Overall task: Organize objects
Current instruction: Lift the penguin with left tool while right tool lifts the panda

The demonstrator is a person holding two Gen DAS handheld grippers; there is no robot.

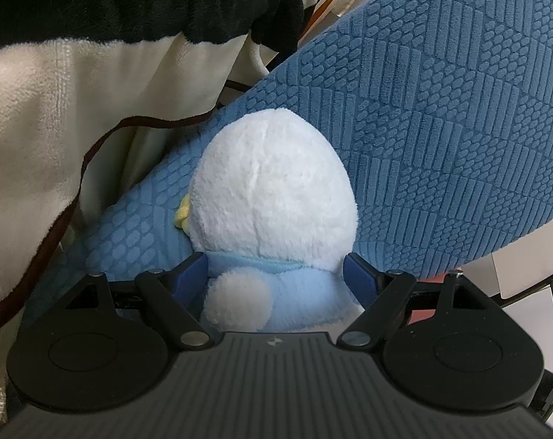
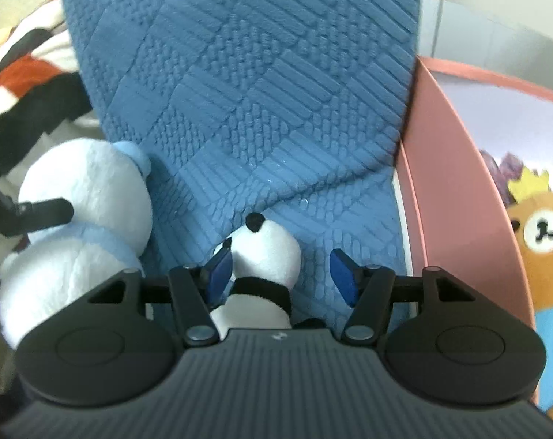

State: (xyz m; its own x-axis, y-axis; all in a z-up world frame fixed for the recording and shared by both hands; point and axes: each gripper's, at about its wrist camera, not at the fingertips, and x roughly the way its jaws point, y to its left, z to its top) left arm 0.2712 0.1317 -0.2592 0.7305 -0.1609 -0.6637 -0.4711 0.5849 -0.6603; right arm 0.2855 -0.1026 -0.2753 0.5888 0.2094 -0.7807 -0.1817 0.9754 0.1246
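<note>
A white and light-blue plush toy (image 1: 273, 190) leans against a blue textured cushion (image 1: 441, 117). My left gripper (image 1: 276, 274) has its blue pads at both sides of the toy's light-blue body and grips it. The same plush (image 2: 86, 197) shows at the left of the right wrist view, with the other gripper's black finger across it. A small panda plush (image 2: 265, 252) lies on the blue cushion (image 2: 247, 91) between the pads of my right gripper (image 2: 280, 274). The left pad touches the panda; the right pad stands apart from it, so the jaws are open.
A pink box wall (image 2: 459, 190) stands right of the cushion, with an orange bear plush (image 2: 543, 241) behind it. A cream, black and orange striped blanket (image 1: 57, 128) lies left of the cushion and also shows in the right wrist view (image 2: 27, 84).
</note>
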